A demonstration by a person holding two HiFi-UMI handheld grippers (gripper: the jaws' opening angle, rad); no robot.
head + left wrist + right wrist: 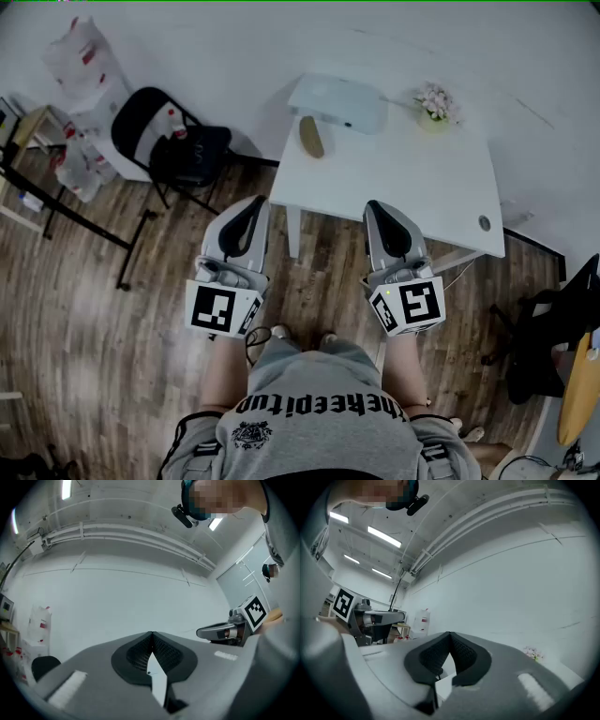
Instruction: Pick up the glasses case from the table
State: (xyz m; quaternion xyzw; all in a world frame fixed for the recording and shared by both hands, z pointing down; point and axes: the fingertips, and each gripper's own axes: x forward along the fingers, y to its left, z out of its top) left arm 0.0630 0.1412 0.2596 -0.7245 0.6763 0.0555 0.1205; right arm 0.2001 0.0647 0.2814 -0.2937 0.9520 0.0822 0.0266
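Task hasn't really started: glasses case (311, 137) lies on the counter (403, 192), well ahead of the left hand-held gripper (251, 208) and right hand-held gripper (377, 212), both pinched together, empty. Whole pickup's left.

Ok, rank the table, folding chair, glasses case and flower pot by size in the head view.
1. white square table
2. black folding chair
3. tan oval glasses case and small pot of pink flowers: too alike to rank.
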